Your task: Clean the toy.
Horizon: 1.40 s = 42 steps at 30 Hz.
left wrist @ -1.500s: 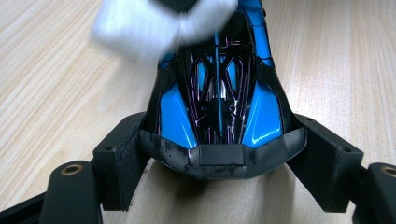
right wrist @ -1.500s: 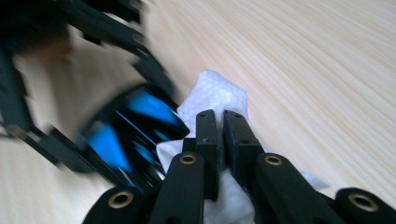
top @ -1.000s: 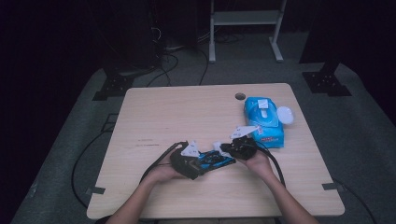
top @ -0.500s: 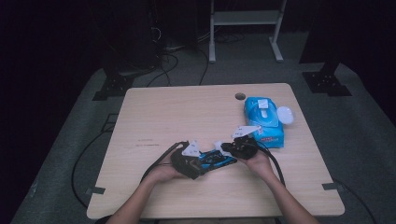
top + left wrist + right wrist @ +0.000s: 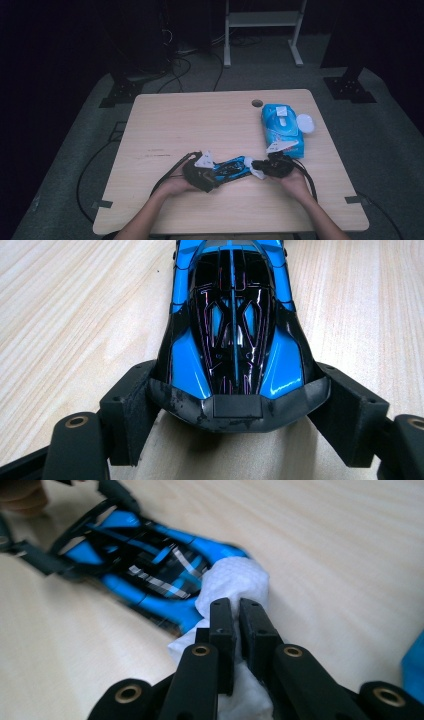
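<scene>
A blue and black toy car (image 5: 231, 168) lies on the wooden table (image 5: 200, 120) near the front edge. My left gripper (image 5: 214, 176) is shut on one end of the car (image 5: 235, 330), its pads (image 5: 130, 405) pressing on both sides of the black bumper. My right gripper (image 5: 261, 168) is shut on a white wipe (image 5: 235, 582), which it presses against the other end of the car (image 5: 145, 575). The wipe (image 5: 256, 171) bunches around the closed jaws of the right gripper (image 5: 236, 615).
A blue pack of wipes (image 5: 280, 125) lies at the back right, its white lid (image 5: 304, 123) flipped open beside it. A cable hole (image 5: 257, 103) is near the table's far edge. Cables trail off the front corners.
My right gripper has slid with the wipe a little to the right, along the car toward its end. The left gripper and the car have stayed put.
</scene>
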Each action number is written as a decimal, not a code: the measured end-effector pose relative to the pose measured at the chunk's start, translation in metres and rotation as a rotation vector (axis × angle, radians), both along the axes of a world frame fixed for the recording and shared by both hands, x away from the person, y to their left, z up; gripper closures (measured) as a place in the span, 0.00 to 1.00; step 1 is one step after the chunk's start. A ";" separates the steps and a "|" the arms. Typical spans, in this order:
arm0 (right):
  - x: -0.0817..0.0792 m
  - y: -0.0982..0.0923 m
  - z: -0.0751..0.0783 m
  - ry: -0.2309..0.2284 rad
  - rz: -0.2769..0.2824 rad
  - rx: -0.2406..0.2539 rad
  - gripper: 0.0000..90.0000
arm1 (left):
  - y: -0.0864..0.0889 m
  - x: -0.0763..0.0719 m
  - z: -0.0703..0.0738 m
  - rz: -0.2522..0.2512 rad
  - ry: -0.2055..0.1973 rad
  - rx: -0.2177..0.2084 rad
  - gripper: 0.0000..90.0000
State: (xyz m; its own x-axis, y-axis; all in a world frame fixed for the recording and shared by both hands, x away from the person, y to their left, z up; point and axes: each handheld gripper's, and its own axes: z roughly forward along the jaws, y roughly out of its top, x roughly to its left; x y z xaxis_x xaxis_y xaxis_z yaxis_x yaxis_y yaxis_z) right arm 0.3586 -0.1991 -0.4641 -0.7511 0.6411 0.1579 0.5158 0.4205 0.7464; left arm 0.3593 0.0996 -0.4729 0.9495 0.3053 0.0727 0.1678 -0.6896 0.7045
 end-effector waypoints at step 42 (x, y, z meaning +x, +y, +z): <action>-0.008 0.045 0.009 -0.030 0.116 0.009 0.94 | 0.001 0.000 -0.001 0.001 -0.001 0.014 0.27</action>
